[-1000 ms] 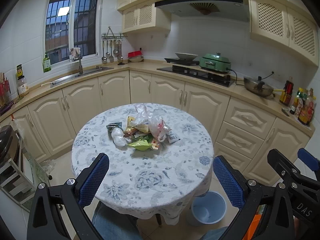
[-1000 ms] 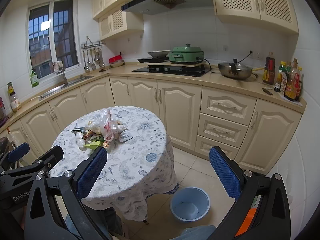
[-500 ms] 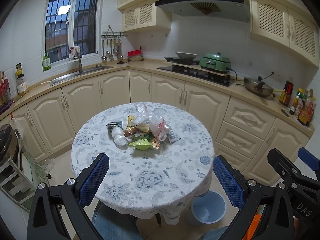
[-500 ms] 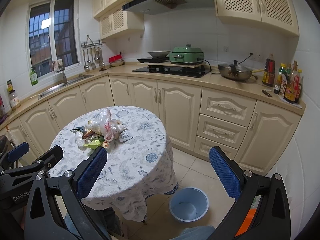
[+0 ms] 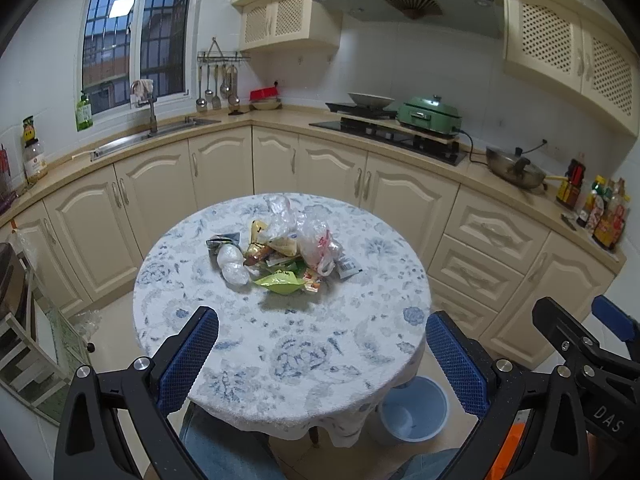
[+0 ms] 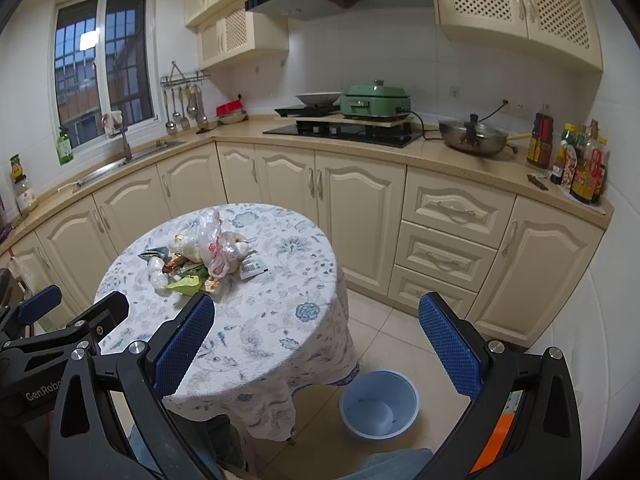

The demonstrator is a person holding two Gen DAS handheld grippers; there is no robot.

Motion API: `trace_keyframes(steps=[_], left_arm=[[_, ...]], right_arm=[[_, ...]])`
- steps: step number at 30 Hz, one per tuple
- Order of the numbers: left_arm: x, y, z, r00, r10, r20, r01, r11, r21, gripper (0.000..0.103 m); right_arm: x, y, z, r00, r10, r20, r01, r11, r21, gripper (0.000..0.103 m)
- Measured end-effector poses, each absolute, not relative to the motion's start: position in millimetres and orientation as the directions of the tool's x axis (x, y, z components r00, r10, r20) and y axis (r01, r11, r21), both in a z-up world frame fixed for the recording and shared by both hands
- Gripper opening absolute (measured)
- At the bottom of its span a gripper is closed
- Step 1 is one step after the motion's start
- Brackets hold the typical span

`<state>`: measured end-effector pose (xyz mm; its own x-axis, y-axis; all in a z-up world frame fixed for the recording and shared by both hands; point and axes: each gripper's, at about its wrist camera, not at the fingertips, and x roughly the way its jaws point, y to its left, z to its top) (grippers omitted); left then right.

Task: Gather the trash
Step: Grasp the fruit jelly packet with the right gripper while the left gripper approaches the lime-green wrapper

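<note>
Both grippers are held level at the near edge of the round worktop [image 5: 280, 344], pointing across it toward the kitchen cabinets. The left gripper [image 5: 322, 354] has its blue pads [image 5: 188, 356] spread wide, nothing between them. The right gripper [image 6: 316, 344] is likewise spread wide and empty, its left pad [image 6: 184, 340] over the worktop's near rim and its right pad over the floor. Neither touches the cloth.

The trash [image 5: 280, 252] lies in one heap near the middle of the worktop, well ahead of both grippers: a clear bag [image 5: 318, 244] with red print standing tallest, a white crumpled wad [image 5: 232, 266] at the left, a green wrapper [image 5: 282, 282] at the front, and a labelled packet [image 5: 349, 267] at the right edge of the heap.

The left view looks straight over the worktop, so the blue bin [image 5: 414, 410] shows only partly, tucked under the cloth's right hem; the right gripper's frame appears at its lower right corner. The right view sits further to the side: the bin [image 6: 378, 402] stands fully visible on the tiled floor [image 6: 372, 328] just beside the worktop, open and seemingly almost empty, and the left gripper's frame appears at the lower left. Jeans [image 5: 224, 444] of the person show below the worktop in the left view.
</note>
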<state>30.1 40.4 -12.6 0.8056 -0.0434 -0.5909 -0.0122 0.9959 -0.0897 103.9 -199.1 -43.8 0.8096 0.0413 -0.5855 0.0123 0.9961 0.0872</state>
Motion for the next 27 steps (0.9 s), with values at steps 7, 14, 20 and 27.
trace_keyframes(steps=[7, 14, 20, 27], left_arm=[[65, 66, -24, 0.766, -0.061, -0.640, -0.016, 0.993, -0.113, 0.102], [111, 97, -50, 0.714, -0.043, -0.698, -0.066, 0.989, -0.130, 0.102], [157, 124, -86, 0.633, -0.028, -0.774, -0.114, 0.985, -0.129, 0.101], [205, 155, -132, 0.518, -0.072, -0.852, -0.117, 0.981, -0.155, 0.095]], right_arm=[[132, -181, -61, 0.766, 0.079, -0.638, 0.000, 0.992, 0.122, 0.103], [170, -158, -95, 0.686, 0.135, -0.715, -0.001, 0.983, 0.185, 0.103], [199, -133, -136, 0.612, 0.137, -0.779, 0.026, 0.981, 0.193, 0.103], [233, -104, -173, 0.571, 0.102, -0.815, 0.100, 0.976, 0.192, 0.103]])
